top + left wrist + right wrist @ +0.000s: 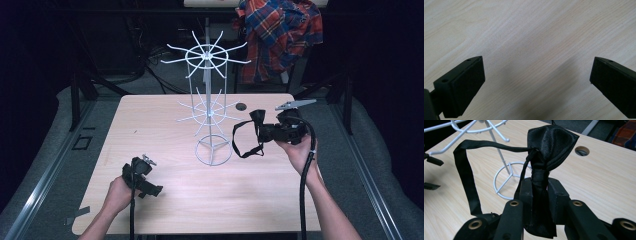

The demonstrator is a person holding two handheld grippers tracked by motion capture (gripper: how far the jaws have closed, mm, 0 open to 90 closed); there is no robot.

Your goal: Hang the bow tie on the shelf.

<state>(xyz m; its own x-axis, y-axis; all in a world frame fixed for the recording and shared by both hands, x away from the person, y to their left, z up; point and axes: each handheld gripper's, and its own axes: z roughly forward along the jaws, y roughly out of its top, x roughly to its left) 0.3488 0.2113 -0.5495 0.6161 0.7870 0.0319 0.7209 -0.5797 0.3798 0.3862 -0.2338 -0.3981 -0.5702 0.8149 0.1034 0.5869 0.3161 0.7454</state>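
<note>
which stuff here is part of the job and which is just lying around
In the job:
- black bow tie with its strap
- right gripper, shut on the bow tie
- white wire rack, probably where it gets hung

Lying about:
- plaid shirt behind the table
- left gripper, open, idle over the table

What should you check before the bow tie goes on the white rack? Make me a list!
1. Right gripper shut on the bow tie: ok.
2. Strap hangs in a free loop, not caught on the rack: ok.
3. Rack stands upright on the table: ok.
4. Rack arms bare and free for hanging: ok.
5. Left gripper open, low over the table, out of the way: ok.
6. Strap clasp fastened: cannot tell.
</note>
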